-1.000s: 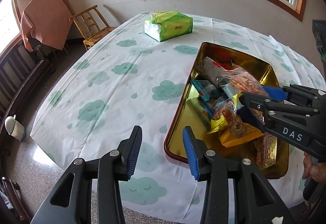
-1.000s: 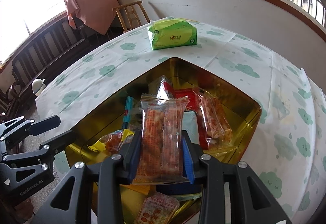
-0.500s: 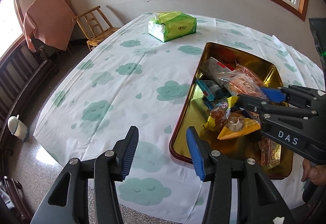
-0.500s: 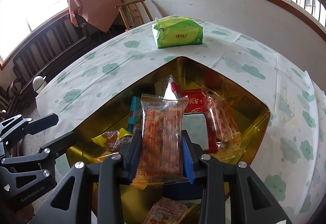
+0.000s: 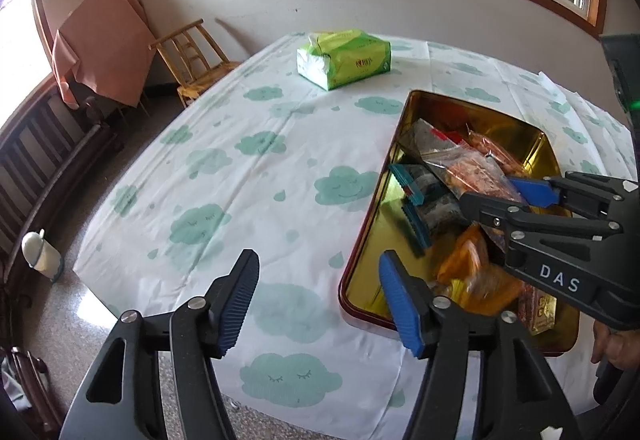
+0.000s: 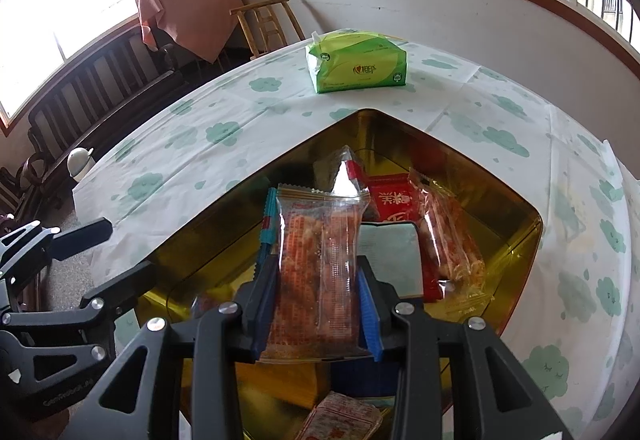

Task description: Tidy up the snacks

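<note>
The round surface (image 5: 248, 160), under a white cloth printed with green clouds, carries a gold tray (image 6: 516, 208) with a reddish rim, and most of the snacks lie heaped inside it. Above that heap the right gripper (image 6: 318, 304) has its jaws clamped on a clear packet of orange crackers (image 6: 320, 252), whose long axis runs straight out along the jaws toward the tray's far corner, so I'd say this hand is the one placed to set it down. The left gripper (image 5: 320, 300) hangs over bare cloth just beside the tray's near left rim, its jaws opening with nothing between them. Wherever the packet goes in the tray, a red packet (image 6: 390, 206), a second clear cracker packet (image 6: 448, 236) and a blue-edged wrapper (image 5: 416, 200) crowd the floor beneath. A green tissue pack (image 5: 344, 58) sits well apart at the far side.
</note>
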The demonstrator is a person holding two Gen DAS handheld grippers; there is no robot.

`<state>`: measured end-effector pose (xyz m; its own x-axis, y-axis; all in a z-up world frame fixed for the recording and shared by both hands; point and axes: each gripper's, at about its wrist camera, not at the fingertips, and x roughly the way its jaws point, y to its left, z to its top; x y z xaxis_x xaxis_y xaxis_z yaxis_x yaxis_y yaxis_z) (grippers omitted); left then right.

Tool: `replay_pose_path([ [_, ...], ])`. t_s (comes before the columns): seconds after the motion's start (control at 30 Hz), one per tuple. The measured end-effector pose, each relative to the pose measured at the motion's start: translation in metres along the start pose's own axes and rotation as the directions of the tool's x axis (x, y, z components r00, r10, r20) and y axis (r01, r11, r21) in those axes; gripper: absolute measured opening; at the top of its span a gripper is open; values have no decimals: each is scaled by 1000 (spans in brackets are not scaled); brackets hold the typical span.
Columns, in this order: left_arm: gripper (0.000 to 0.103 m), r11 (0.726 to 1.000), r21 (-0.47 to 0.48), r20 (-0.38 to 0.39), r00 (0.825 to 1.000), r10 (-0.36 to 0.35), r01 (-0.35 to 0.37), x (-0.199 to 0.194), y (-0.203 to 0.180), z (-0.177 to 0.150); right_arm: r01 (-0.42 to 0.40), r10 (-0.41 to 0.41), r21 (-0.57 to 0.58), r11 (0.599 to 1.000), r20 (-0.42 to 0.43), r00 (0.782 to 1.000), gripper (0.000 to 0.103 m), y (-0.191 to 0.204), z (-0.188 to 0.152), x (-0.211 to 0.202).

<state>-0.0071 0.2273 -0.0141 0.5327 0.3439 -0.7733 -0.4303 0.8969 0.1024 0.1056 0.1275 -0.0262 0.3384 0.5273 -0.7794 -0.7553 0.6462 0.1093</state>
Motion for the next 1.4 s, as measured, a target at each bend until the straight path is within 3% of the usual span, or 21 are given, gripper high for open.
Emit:
replay_pose_path([
  [0.17, 68, 1000, 4, 2, 1000, 8, -8, 0, -2, 2, -9, 9, 9, 1000, 17, 1000, 37, 0, 0, -5],
  [0.5, 73, 1000, -1, 13, 1000, 10, -10, -3, -2, 2, -10, 9, 16, 1000, 49, 999, 38, 0, -3, -13],
  [0.93, 74, 1000, 5, 11, 1000, 9, -9, -5, -6, 3, -15, 13, 24, 1000, 73, 997, 38, -3, -4, -20],
  [1.2, 74, 1000, 7, 50, 999, -2, 1, -15, -7, 3, -4, 3, 9, 1000, 132, 991, 38, 2, -11, -41],
  [1.4, 75, 999, -15, 91, 995, 34, -33, -31, -4, 1, 28, -23, -21, 999, 204, 979, 43, 12, -20, -69],
])
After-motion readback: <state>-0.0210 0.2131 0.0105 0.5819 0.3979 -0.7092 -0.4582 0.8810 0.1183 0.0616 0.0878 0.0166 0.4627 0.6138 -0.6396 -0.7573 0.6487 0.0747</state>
